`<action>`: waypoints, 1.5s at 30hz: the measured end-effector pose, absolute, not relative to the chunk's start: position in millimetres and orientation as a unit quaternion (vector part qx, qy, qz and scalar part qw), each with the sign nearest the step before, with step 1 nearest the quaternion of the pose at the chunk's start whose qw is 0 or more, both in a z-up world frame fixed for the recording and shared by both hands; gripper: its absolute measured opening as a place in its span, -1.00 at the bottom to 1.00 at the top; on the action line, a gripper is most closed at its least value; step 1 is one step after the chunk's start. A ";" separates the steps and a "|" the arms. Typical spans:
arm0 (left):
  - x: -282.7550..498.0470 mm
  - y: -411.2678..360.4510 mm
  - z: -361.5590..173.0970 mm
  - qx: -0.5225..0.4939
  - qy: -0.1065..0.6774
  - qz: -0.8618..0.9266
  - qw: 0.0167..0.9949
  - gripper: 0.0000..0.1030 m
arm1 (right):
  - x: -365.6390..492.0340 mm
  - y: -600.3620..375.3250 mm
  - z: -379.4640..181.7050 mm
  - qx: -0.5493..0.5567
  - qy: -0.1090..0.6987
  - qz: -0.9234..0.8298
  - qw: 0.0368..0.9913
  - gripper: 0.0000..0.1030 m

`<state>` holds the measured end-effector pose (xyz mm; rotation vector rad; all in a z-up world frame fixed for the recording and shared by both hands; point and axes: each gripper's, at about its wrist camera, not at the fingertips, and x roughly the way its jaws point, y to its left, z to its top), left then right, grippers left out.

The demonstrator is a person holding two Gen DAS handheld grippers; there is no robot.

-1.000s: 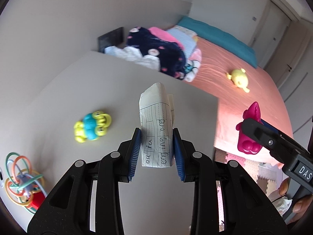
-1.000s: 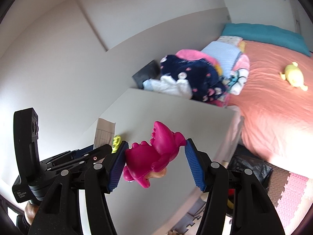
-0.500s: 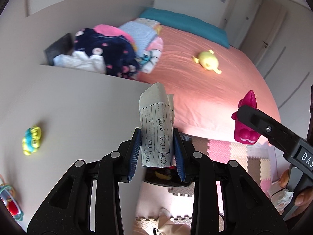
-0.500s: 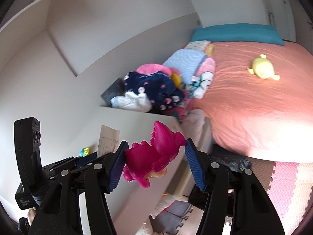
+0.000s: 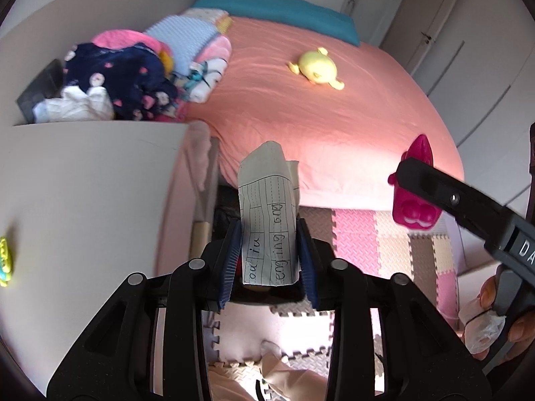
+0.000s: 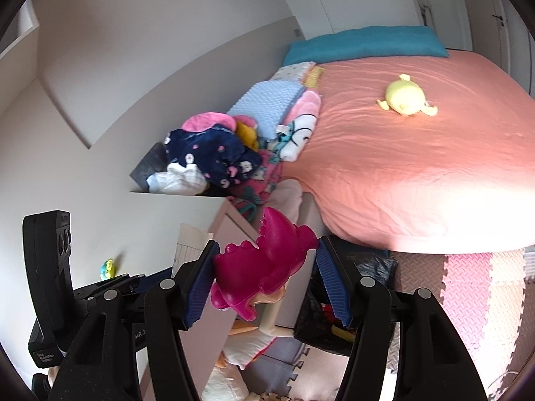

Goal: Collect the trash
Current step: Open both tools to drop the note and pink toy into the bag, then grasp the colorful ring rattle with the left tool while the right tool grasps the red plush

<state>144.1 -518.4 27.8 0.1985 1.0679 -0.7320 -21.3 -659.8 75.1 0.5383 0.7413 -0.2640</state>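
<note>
White lined paper (image 5: pixel 269 220), folded and handwritten, sits between the blue pads of our left gripper (image 5: pixel 269 260); the jaws are opening, paper not yet fallen. Below it we see a black bag (image 6: pixel 334 314) on the floor mats, in the gap between the desk (image 5: pixel 83 193) end and the bed (image 5: pixel 317 117). We judge that bag is the trash bin, some coloured bits already inside. Right gripper (image 6: pixel 265 284) is clamped at mid width on a magenta toy (image 6: pixel 264 267), held above the same gap, near the bag. So we judge: two items picked, carried off the desk, drop just starting for the paper, toy drop left. A small yellow-blue toy (image 5: pixel 5 260) lies at the desk's left edge; whether it counts as trash we can't tell. Yellow plush (image 5: pixel 316 67) on the bed, clothes pile (image 5: pixel 117 80) beyond the desk's far edge, both untouched.
</note>
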 end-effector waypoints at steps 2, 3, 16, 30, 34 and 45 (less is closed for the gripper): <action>146.4 -526.5 18.8 0.111 0.507 -0.330 0.788 0.48 | -18.8 -667.3 70.8 0.254 0.373 -0.143 0.881 0.39; 147.2 -528.5 16.4 0.118 0.503 -0.315 0.796 0.72 | -19.4 -670.4 69.2 0.252 0.374 -0.150 0.880 0.46; 155.2 -524.8 10.5 0.116 0.505 -0.285 0.806 0.87 | -26.6 -683.2 62.6 0.263 0.369 -0.147 0.879 0.49; 151.0 -479.2 21.6 0.092 0.498 -0.265 0.821 0.87 | -6.4 -642.2 70.3 0.248 0.372 -0.095 0.890 0.49; 150.7 -444.3 28.8 0.079 0.493 -0.245 0.831 0.87 | 8.5 -608.7 75.3 0.237 0.375 -0.060 0.894 0.49; 143.6 -307.6 43.8 0.027 0.486 -0.152 0.860 0.87 | 59.4 -490.2 78.4 0.190 0.408 0.056 0.891 0.49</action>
